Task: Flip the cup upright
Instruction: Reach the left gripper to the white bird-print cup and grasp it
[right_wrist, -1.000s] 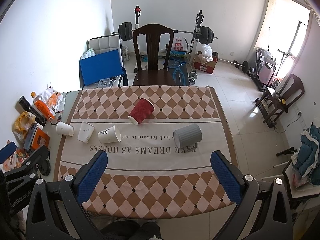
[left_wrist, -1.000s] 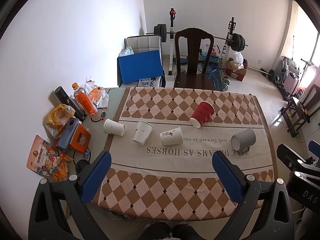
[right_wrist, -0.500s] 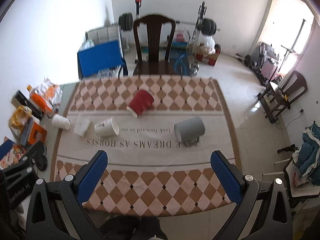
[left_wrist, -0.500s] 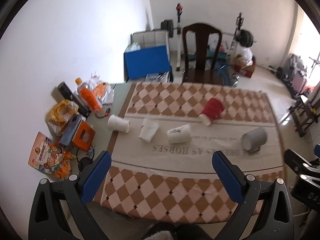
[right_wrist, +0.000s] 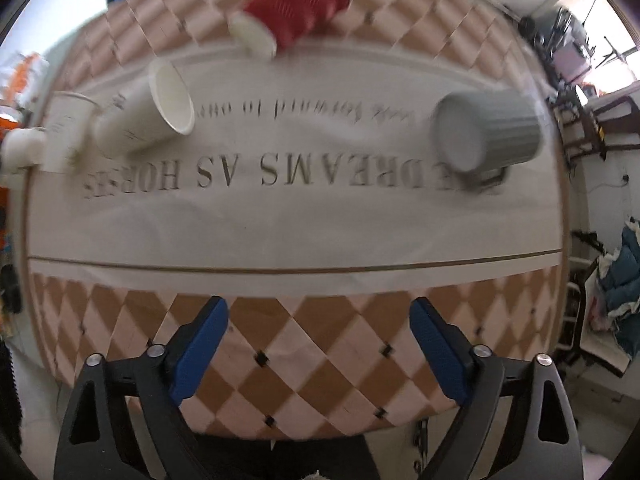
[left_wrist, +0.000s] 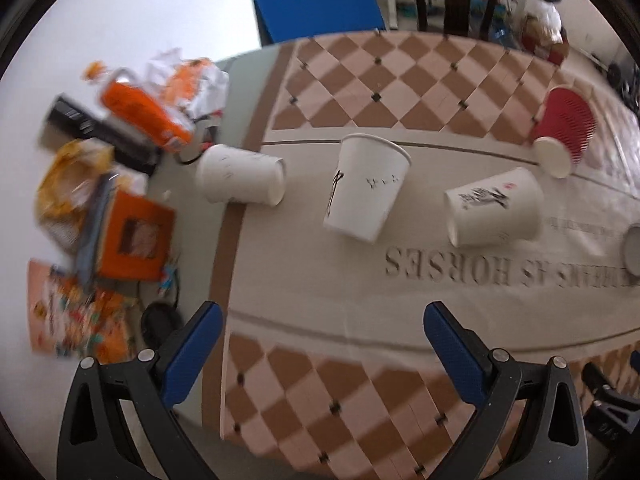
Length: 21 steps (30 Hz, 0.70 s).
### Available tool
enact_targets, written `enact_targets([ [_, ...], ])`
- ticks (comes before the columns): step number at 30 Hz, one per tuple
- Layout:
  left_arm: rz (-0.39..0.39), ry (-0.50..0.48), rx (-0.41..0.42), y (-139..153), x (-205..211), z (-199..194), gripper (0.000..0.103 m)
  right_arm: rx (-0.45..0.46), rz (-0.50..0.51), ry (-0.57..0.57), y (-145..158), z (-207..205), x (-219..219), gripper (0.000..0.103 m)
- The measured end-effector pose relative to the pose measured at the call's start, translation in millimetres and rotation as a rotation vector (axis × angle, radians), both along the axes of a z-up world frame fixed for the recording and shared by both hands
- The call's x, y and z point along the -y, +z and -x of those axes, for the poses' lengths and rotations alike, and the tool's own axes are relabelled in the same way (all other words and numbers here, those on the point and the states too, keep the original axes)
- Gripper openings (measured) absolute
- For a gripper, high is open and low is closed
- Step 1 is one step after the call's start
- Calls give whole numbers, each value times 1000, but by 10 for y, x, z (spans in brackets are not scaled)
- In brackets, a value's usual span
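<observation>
Both views are smeared by motion blur, so fine print on the cups and most of the clutter cannot be read. The left tool has its blue fingers spread wide over the desk with nothing between them; the right tool is likewise wide open and empty above the checkered edge of the cloth. In the left wrist view four paper cups lie on their sides: a plain white cup at about 10 o'clock from the tool, straddling the cloth's edge; a white cup with dark marks near 12 o'clock, its mouth toward the far side; a white cup with a black drawing at about 2 o'clock; and a red ribbed cup farther off at 2 o'clock, rim pointing near. A grey cup is cut off at the right border there, only a sliver of rim showing. The right wrist view shows it whole, on its side at about 1 o'clock, hiding the first letters of the cloth's printed line. At the left of the desk an orange box and snack packets blur together; what lies beneath them cannot be told.
</observation>
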<state>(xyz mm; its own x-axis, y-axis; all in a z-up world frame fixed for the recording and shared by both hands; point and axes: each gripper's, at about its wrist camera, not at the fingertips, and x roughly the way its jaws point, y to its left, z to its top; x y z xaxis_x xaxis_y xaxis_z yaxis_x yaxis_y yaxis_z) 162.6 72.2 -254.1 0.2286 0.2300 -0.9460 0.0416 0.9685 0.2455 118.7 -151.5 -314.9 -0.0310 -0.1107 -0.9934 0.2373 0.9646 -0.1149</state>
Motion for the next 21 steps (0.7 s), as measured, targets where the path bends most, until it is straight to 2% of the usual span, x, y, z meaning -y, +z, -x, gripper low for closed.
enact_targets([
  [3, -18, -66, -21, -201, -2, -332, 102, -49, -20, -31, -330, -252, -73, 90],
  [6, -17, -123, -48, -325, 10, -606, 94, -87, -38, -62, -561, -447, -97, 90],
  [8, -20, -160, -72, -425, 10, -764, 93, -105, -30, -70, -678, -556, -109, 90],
  [14, -16, -223, -114, -719, 2, -962, 93, -138, 30, -32, -991, -802, -169, 90],
  [18, 16, -236, -181, -899, -49, -904, 72, -140, 59, -28, -1159, -820, -199, 90],
  [19, 6, -262, -205, -988, -51, -873, 56, -133, 59, -33, -1170, -813, -186, 91],
  [21, -25, -285, -226, -1116, -80, -844, 53, -127, 55, -58, -1230, -785, -126, 96],
])
